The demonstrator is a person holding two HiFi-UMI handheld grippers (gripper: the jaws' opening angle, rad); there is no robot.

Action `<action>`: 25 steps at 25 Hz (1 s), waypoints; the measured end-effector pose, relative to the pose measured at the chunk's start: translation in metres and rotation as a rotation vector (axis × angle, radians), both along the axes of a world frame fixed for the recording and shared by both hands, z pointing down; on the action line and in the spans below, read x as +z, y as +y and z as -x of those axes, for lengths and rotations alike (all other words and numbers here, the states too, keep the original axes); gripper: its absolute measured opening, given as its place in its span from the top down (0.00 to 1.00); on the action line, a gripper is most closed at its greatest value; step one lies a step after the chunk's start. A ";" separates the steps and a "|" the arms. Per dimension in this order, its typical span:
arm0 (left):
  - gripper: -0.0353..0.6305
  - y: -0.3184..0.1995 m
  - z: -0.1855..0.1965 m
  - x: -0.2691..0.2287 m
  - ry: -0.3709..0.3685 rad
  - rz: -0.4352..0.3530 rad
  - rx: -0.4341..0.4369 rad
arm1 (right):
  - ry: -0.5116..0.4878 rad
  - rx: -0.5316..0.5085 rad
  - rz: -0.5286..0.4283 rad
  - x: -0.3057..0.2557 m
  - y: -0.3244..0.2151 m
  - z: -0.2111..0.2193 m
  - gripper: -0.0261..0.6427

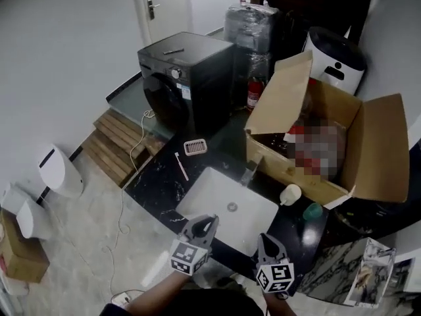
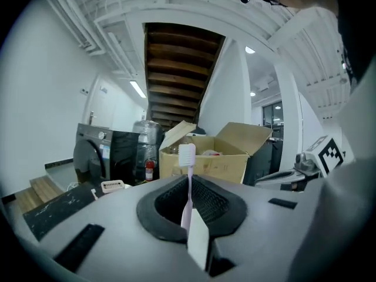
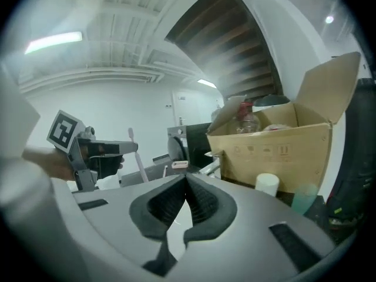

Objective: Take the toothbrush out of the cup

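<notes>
Toothbrush [image 2: 187, 155]: pinched by its handle in the left gripper [image 1: 204, 224], upright, bristle head on top, clear of the cup [image 1: 312, 210]. The left gripper is over the near edge of the sink [image 1: 204, 196]. Right gripper [image 3: 187, 178]: jaws pressed together with nothing between them, beside the left one at the sink's near right corner. The green cup stands on the counter [image 1: 154, 183] right of the sink, near the open box [image 1: 368, 150].
</notes>
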State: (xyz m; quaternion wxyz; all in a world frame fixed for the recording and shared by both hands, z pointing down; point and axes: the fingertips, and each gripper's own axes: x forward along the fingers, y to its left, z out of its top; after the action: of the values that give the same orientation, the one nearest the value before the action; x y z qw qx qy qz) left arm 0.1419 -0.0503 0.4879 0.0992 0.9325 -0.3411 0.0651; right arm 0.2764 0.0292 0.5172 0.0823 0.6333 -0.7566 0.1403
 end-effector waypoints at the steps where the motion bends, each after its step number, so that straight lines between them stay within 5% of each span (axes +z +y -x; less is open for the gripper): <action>1: 0.88 -0.001 0.017 0.001 0.009 0.000 -0.015 | 0.007 -0.030 -0.004 -0.003 -0.007 0.023 0.94; 14: 0.89 -0.044 0.242 -0.005 0.126 0.016 -0.147 | 0.059 -0.193 -0.009 -0.019 -0.074 0.255 0.94; 22: 0.89 -0.070 0.309 0.029 0.163 0.075 -0.175 | 0.100 -0.309 0.048 -0.001 -0.092 0.340 0.94; 25: 0.89 -0.086 0.313 0.047 0.087 0.064 -0.179 | 0.093 -0.333 0.068 0.008 -0.108 0.351 0.94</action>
State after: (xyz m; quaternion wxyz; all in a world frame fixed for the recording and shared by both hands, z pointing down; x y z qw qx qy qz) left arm -0.1706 -0.1363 0.5347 0.1490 0.8966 -0.4161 0.0266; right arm -0.0748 -0.0784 0.5256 0.1608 0.5019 -0.8412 0.1208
